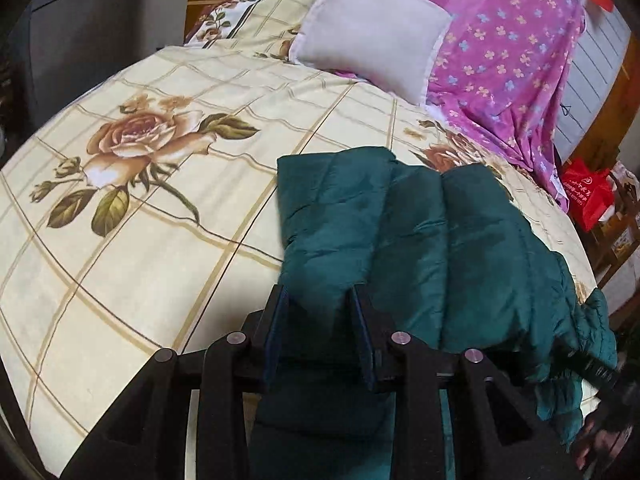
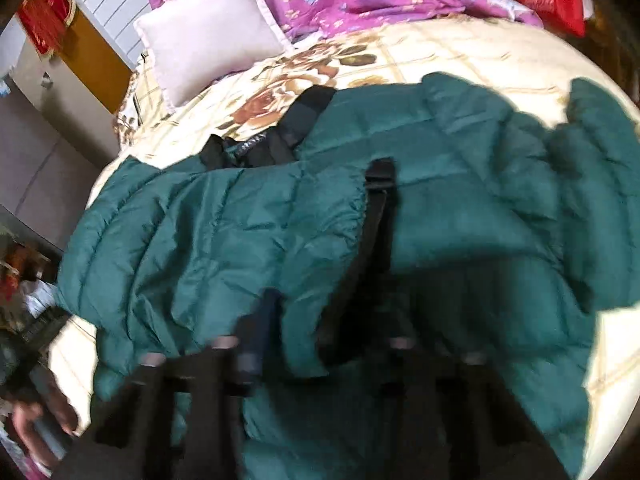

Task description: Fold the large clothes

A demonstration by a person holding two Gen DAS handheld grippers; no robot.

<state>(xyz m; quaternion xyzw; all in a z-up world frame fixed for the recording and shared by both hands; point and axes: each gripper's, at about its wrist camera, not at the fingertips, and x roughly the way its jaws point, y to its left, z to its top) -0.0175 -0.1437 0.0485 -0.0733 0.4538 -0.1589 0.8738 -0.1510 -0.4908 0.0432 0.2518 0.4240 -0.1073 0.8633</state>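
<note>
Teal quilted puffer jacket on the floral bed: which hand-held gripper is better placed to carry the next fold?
Left. The left hand-held gripper is clamped on the teal quilted puffer jacket at an edge in a sharp view. The right hand-held gripper is motion-blurred, so its grip is unclear.

right gripper (image 2: pixel 316 320): smearing w/ motion blur in right wrist view; finger edges & jaw state not resolving, fabric bunching over the tips.
left gripper (image 1: pixel 320 312): fingertips sinking into padded fabric, tips partly hidden; frame running off bottom edge.
green jacket (image 2: pixel 440 220): near part getting cut by bottom edge in both views; lower hem going under gripper frames; black lining at collar too blurred to read.
red bag (image 1: pixel 588 196): white print too small to read; far side going past fisheye rim.
hand (image 2: pixel 36 428): blurring at lower-left rim, mostly cut off.
purple floral quilt (image 1: pixel 500 40): top running out of frame.
</note>
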